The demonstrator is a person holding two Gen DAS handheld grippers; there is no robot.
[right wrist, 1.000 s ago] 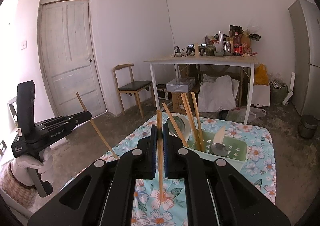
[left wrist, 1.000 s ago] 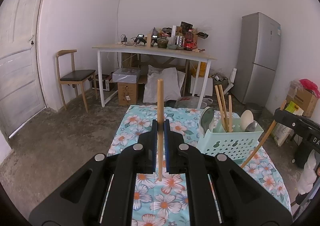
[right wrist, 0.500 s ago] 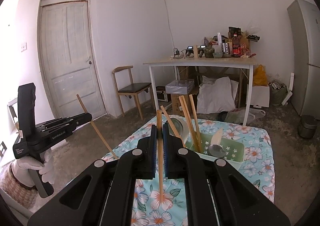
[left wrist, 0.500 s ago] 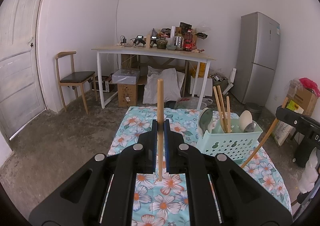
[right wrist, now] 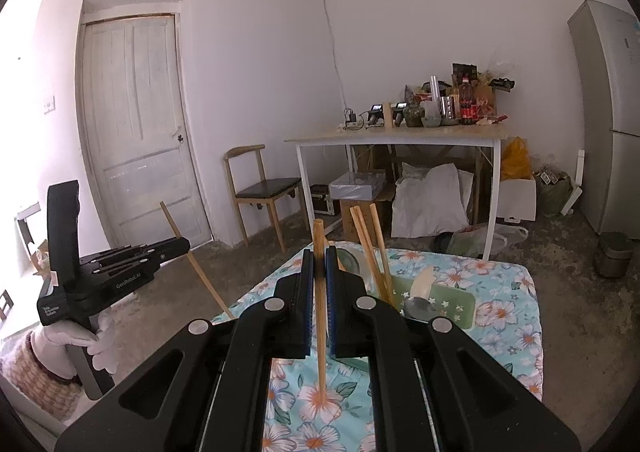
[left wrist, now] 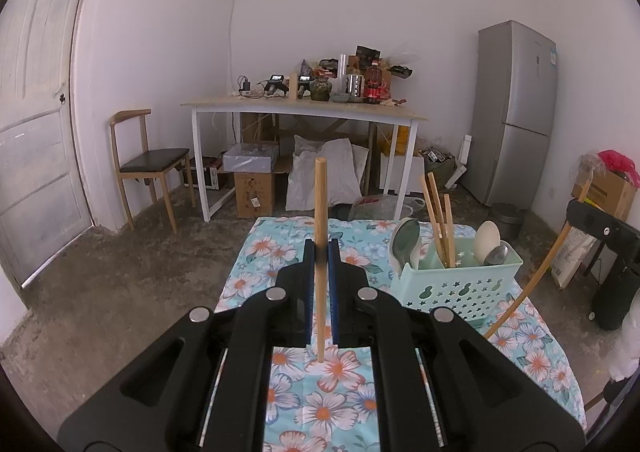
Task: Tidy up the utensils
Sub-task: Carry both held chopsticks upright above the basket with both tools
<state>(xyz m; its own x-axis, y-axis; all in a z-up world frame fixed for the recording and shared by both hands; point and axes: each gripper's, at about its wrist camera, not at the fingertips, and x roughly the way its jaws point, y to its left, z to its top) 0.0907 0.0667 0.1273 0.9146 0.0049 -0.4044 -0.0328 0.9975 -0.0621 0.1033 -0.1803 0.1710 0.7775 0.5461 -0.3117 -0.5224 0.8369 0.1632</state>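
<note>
My left gripper [left wrist: 321, 252] is shut on a wooden chopstick [left wrist: 320, 204] that stands upright between its blue pads above the floral tablecloth [left wrist: 264, 248]. To its right stands a mint green basket [left wrist: 460, 286] with several chopsticks [left wrist: 438, 220] and spoons [left wrist: 490, 236] upright in it. My right gripper [right wrist: 319, 264] is shut on a second chopstick [right wrist: 320, 316], just in front of the basket [right wrist: 448, 302]. Each gripper shows in the other's view: the right gripper [left wrist: 574, 212] with its slanted chopstick [left wrist: 528, 288], the left gripper [right wrist: 186, 244] with its chopstick [right wrist: 196, 264].
A white-gloved hand [right wrist: 102, 344] holds the left gripper's handle. Beyond the low table are a concrete floor, a wooden chair [left wrist: 148, 164], a cluttered white desk [left wrist: 304, 108], a grey fridge [left wrist: 512, 112] and a white door [right wrist: 136, 124].
</note>
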